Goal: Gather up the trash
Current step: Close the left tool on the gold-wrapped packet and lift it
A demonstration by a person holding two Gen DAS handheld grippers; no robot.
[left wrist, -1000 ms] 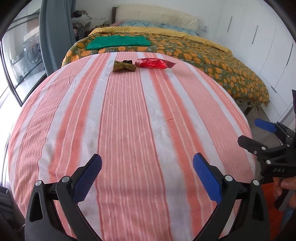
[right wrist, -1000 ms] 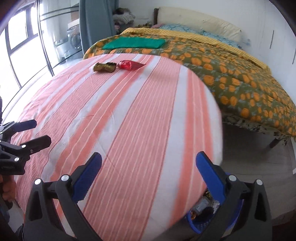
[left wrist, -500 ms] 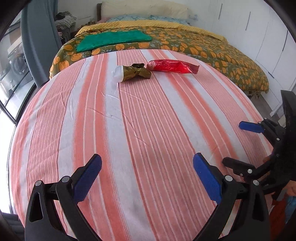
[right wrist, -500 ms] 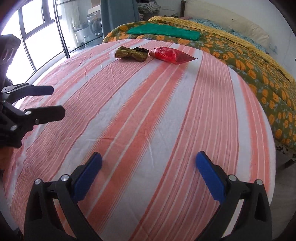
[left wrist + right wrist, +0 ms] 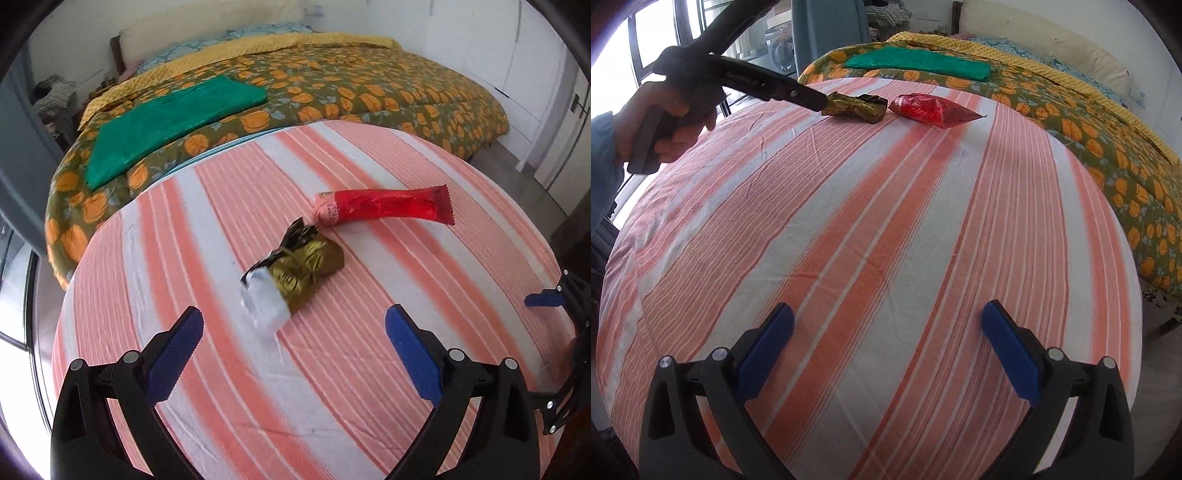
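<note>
Gold wrapper (image 5: pixel 295 275) lying on striped surface (image 5: pixel 369 369), just beside red wrapper (image 5: pixel 384 205). Left tongs (image 5: pixel 293 345) hovering near gold wrapper, spread wide apart, gripping nothing. Right tongs (image 5: pixel 886 341) hanging well back over stripes, likewise gaping, holding nothing. Flowered bed (image 5: pixel 332 85) lying beyond.

Orange-floral bed (image 5: pixel 369 85) beyond striped mattress (image 5: pixel 886 221), bright windows (image 5: pixel 646 40), white walls (image 5: pixel 480 37).

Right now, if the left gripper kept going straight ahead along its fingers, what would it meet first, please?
Most likely the olive-gold wrapper: it lies just ahead of the open left gripper, roughly centred between its fingers, with the red wrapper beyond it.
</note>
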